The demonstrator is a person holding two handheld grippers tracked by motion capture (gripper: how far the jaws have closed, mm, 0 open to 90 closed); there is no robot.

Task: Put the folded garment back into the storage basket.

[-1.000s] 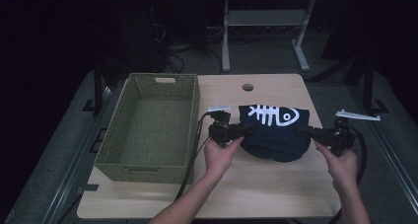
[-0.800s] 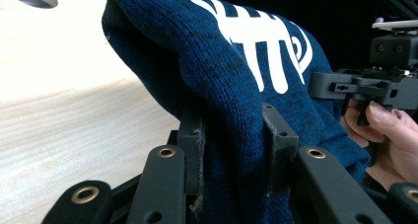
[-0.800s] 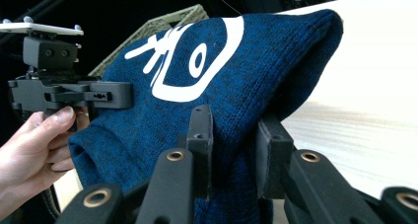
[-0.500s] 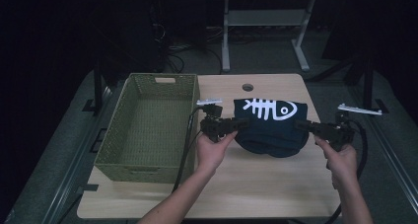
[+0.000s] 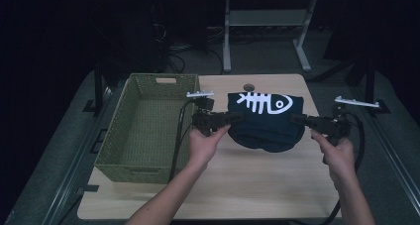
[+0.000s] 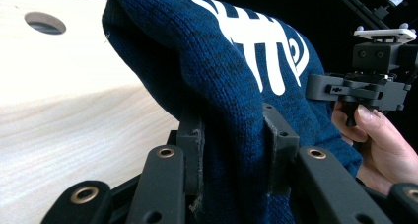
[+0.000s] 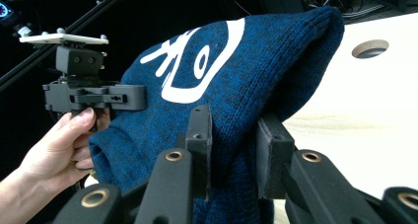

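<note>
High view: nearest the camera, two forearms come up over the wooden counter [image 5: 237, 185], each hand carrying a gripper. Just beyond the hands hangs a dark blue knitted sweater [image 5: 265, 123] with a white fish-skeleton print, folded and lifted above the counter, its lower fold sagging toward the wood. The left gripper [image 5: 236, 118] is clamped on the sweater's left edge, and the right gripper [image 5: 295, 119] is clamped on its right edge, so the sweater spans between them.

Left gripper view: the jaws stand narrow, pads pressing a thick bunch of the blue knit [image 6: 236, 100] from both sides, with the other gripper [image 6: 320, 88] gripping the sweater's far edge.

Right gripper view: its jaws are likewise narrow and pinched on the knit [image 7: 236, 86].

Left of the sweater, well apart from it, sits a green woven basket [image 5: 143, 86] on the counter. Beyond the sweater, a round hole [image 5: 248, 87] marks the counter's far edge.
</note>
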